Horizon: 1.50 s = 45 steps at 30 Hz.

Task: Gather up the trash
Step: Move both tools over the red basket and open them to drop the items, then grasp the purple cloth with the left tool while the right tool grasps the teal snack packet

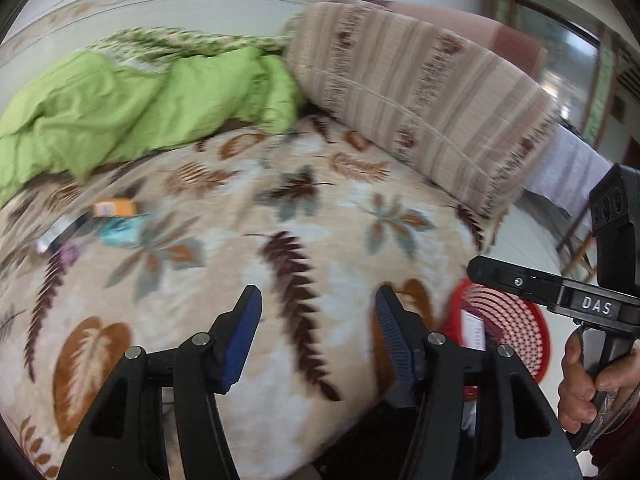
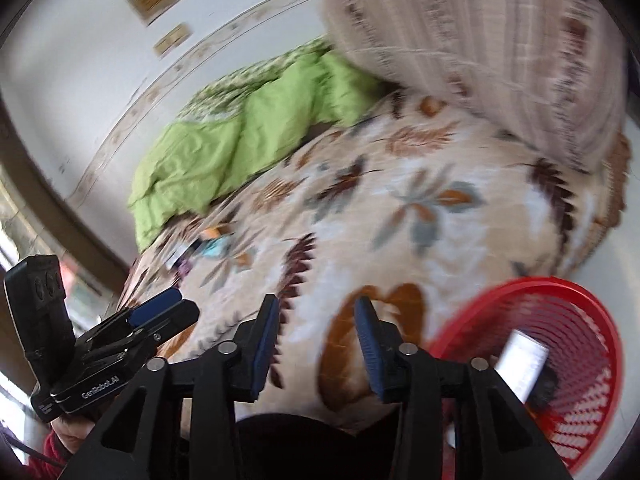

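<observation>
My left claw (image 1: pixel 318 334) and right claw (image 2: pixel 316 346) are both spread and empty, because the red plastic mesh basket (image 2: pixel 576 308) beside the bed already holds one white packet (image 2: pixel 522 364).

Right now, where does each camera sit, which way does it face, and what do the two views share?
Left wrist: on the left gripper, jaws open and empty, facing across the leaf-print bedspread; the right gripper and its hand show at right.
Right wrist: on the right gripper, open and empty, rolled, facing the bed; the left gripper shows at left.
Shared: green quilt, small litter, red basket.
</observation>
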Each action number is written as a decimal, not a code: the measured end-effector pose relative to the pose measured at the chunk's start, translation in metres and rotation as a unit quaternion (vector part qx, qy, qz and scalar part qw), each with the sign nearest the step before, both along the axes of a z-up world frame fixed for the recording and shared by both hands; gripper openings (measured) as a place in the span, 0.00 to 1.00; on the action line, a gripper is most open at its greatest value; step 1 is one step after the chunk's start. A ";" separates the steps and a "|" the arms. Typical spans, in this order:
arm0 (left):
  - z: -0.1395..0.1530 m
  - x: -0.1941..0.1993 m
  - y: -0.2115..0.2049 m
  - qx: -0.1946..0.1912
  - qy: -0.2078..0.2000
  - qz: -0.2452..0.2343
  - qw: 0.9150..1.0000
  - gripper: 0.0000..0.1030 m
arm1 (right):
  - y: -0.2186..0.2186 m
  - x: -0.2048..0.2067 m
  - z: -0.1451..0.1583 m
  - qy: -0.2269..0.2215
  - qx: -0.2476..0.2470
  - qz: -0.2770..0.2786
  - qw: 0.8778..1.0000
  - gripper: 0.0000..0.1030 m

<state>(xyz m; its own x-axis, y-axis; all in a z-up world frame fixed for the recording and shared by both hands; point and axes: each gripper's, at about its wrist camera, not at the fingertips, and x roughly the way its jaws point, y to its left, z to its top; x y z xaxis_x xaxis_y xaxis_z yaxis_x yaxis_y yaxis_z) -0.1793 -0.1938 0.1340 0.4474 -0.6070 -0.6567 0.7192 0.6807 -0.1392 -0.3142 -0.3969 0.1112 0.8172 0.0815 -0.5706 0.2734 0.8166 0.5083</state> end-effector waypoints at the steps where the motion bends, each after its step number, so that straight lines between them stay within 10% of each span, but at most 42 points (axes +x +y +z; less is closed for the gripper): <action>1: -0.002 0.012 0.014 -0.004 0.005 0.019 1.000 0.57 | 0.012 0.017 0.001 0.000 -0.006 0.016 1.000 0.48; 14: -0.043 0.196 0.149 -0.011 0.039 0.258 0.965 0.57 | 0.124 0.202 -0.017 0.036 -0.031 0.163 0.986 0.49; 21: -0.082 0.272 0.155 -0.007 0.078 0.281 0.956 0.56 | 0.139 0.262 -0.033 0.050 -0.027 0.173 0.983 0.50; 28: -0.111 0.292 0.146 0.048 0.074 0.292 0.952 0.23 | 0.125 0.325 -0.055 0.065 -0.007 0.193 0.979 0.55; 38: -0.089 0.277 0.174 -0.001 0.072 0.303 0.950 0.23 | 0.120 0.419 -0.085 0.057 -0.003 0.196 0.979 0.55; 45: -0.077 0.277 0.190 -0.027 0.068 0.321 0.944 0.23 | 0.163 0.410 -0.090 0.065 -0.020 0.274 0.959 0.56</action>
<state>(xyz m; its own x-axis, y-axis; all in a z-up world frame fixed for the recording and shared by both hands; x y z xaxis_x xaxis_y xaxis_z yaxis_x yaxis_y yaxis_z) 0.0982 -0.0035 0.0568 0.6480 -0.2733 -0.7109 0.1332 0.9597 -0.2475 0.0962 -0.2337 0.0208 0.5803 0.4541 -0.6761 -0.1439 0.8743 0.4636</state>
